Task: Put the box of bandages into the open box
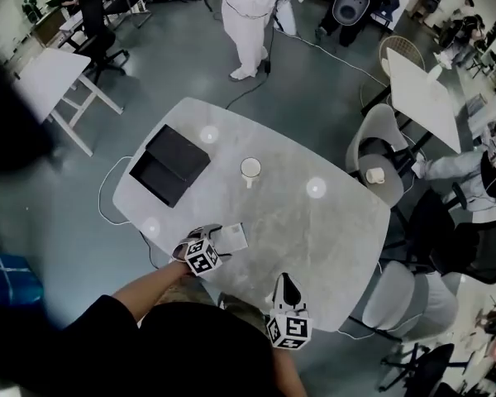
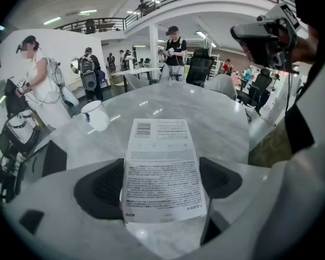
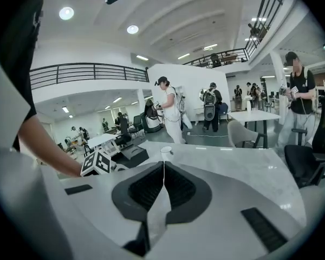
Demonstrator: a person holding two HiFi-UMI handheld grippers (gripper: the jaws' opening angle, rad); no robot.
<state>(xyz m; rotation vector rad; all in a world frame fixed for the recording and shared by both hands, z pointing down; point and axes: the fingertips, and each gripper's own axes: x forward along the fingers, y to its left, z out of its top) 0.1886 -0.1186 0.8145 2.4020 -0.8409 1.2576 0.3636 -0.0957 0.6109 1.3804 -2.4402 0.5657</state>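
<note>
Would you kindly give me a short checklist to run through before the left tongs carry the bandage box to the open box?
1. The left tongs grip the bandage box on both sides: ok.
2. The bandage box is lifted off the table: cannot tell.
3. The open box lies open, nothing over it: ok.
4. The mug stands aside of the likely path: ok.
5. The right tongs are shut, empty, clear of the path: ok.

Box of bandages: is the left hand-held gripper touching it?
Touching. The left gripper view shows the box of bandages between the left hand-held gripper jaws, both dark pads pressed against its long sides with no gap.
</note>
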